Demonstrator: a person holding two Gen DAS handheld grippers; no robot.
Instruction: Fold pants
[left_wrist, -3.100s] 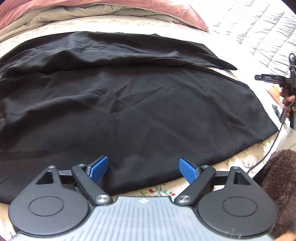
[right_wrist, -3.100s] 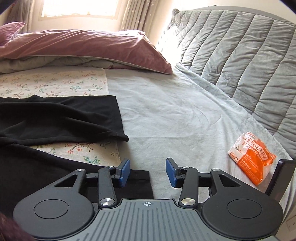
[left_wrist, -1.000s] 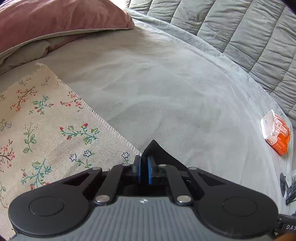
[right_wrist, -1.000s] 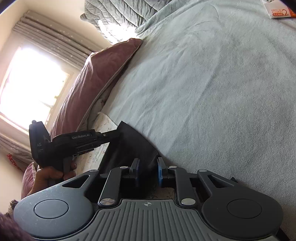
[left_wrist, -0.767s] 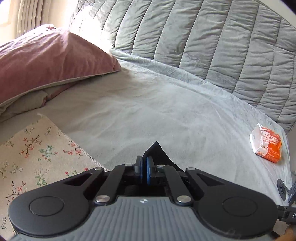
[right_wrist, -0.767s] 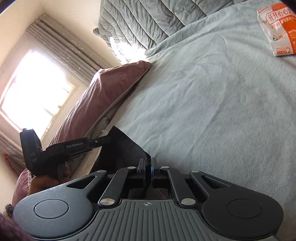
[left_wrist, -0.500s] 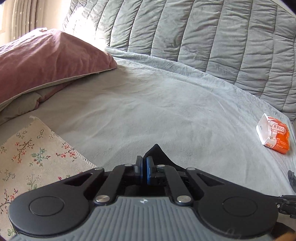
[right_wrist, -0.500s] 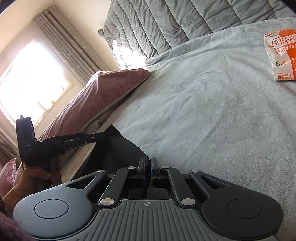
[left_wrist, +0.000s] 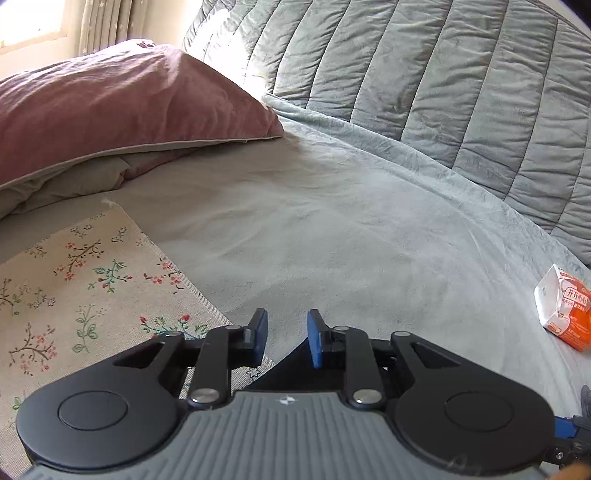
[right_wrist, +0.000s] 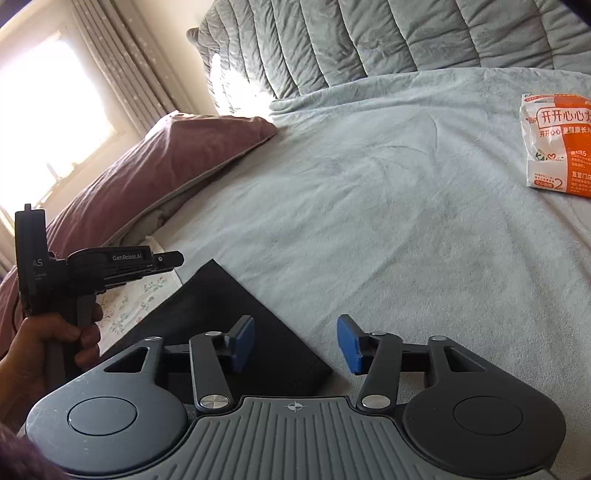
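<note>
The black pants (right_wrist: 221, 314) lie flat on the bed, one straight edge and corner showing in the right wrist view; a small corner (left_wrist: 291, 373) shows under the left gripper. My left gripper (left_wrist: 284, 338) is open with blue pads, just above that corner and holding nothing. My right gripper (right_wrist: 295, 345) is open and empty, its left pad (right_wrist: 243, 341) over the pants' edge. The left gripper (right_wrist: 162, 260) also shows in the right wrist view, held in a hand above the far corner of the pants.
A floral cloth (left_wrist: 74, 295) lies under the pants on a grey bedspread (left_wrist: 351, 240). A mauve pillow (left_wrist: 122, 110) lies at the back left, a quilted grey headboard (left_wrist: 443, 74) behind. An orange and white packet (right_wrist: 557, 147) lies on the bed to the right.
Both grippers were shut on the pants' edge and holding it up half a second ago. Now both are open and the pants lie flat on the bed.
</note>
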